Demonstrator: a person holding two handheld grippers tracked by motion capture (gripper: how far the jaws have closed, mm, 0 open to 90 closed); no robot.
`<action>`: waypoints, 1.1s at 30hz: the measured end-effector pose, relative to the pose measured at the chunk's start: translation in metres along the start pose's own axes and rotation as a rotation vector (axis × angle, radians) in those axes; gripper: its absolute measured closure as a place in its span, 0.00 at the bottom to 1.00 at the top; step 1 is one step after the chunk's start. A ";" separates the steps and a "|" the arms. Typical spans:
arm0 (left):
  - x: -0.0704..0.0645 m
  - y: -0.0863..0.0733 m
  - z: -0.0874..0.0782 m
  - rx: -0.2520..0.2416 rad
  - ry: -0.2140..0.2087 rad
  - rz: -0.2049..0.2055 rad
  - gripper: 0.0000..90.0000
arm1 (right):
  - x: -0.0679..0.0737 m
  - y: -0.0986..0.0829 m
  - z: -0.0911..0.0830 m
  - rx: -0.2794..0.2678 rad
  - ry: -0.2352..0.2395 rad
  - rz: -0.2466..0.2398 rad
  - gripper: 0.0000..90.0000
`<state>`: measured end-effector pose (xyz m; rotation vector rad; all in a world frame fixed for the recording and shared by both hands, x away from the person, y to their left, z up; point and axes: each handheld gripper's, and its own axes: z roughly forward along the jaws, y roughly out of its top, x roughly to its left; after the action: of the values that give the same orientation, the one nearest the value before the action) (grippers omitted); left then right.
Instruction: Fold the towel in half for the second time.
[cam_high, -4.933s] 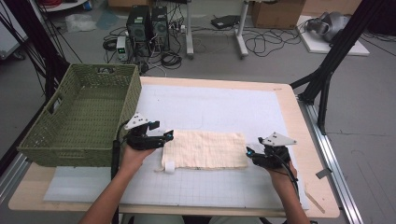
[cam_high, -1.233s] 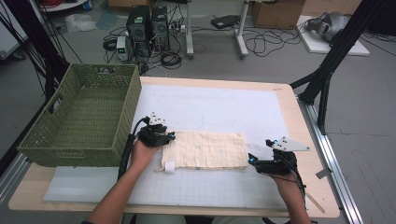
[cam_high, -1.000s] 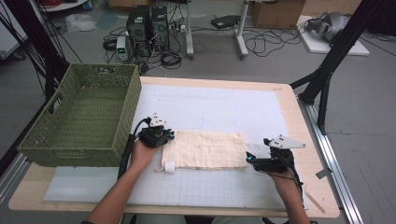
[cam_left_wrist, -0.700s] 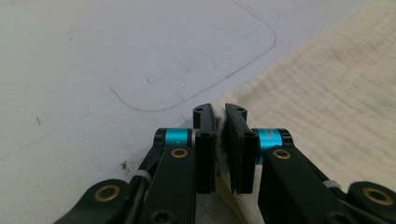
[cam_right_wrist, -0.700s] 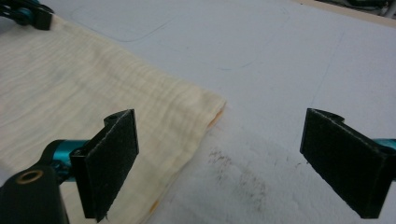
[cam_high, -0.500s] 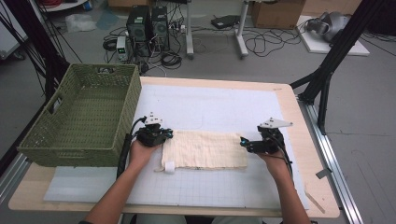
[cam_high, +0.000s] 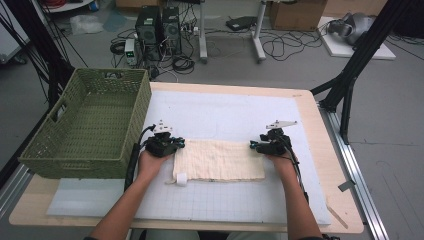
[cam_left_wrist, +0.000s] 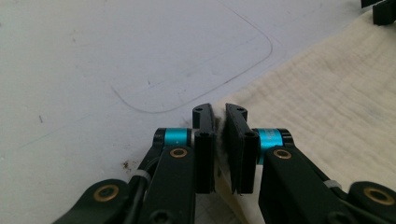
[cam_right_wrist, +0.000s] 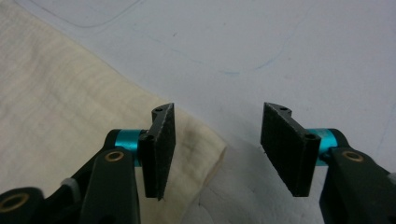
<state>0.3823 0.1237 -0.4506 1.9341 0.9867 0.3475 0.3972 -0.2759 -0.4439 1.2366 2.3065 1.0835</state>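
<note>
Left gripper (cam_left_wrist: 219, 135): jaws pressed nearly together, pinching the far-left corner of the cream cloth (cam_high: 220, 160); a sliver of fabric shows between the pads. Right gripper (cam_right_wrist: 217, 140): jaws spread wide, straddling the cloth's far-right corner, one pad over the fabric, the other over bare mat — no grip there yet.

Cloth lies flat, folded into a long strip, near the middle of the white mat (cam_high: 225, 112), closer to the desk's front edge than its back. A small white tag (cam_high: 181, 179) sticks out at the cloth's near-left corner.

Step in hand, as I read it: securing both far corners for another fold or a lift. Left side is set; the right needs to come down onto the corner and shut before anything moves.

Room: bare mat beyond the cloth toward the back edge, and a band of it in front. Green wicker basket (cam_high: 85, 127) sits at the desk's left edge, just beside the left hand (cam_high: 150, 162) — tight on that side. Right edge of the desk lies near the right gripper.
</note>
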 end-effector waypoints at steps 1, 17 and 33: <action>0.000 0.000 0.000 -0.001 -0.002 -0.002 0.91 | 0.000 -0.001 0.001 0.009 0.003 0.004 0.51; 0.001 0.000 -0.002 -0.015 0.001 -0.001 0.91 | 0.008 0.001 0.001 0.033 0.041 -0.049 0.94; 0.000 0.010 -0.021 -0.179 0.001 0.034 0.93 | 0.012 0.007 -0.011 -0.112 -0.059 -0.065 0.94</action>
<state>0.3751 0.1336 -0.4309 1.7898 0.8929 0.4419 0.3885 -0.2688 -0.4305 1.1291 2.1949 1.1218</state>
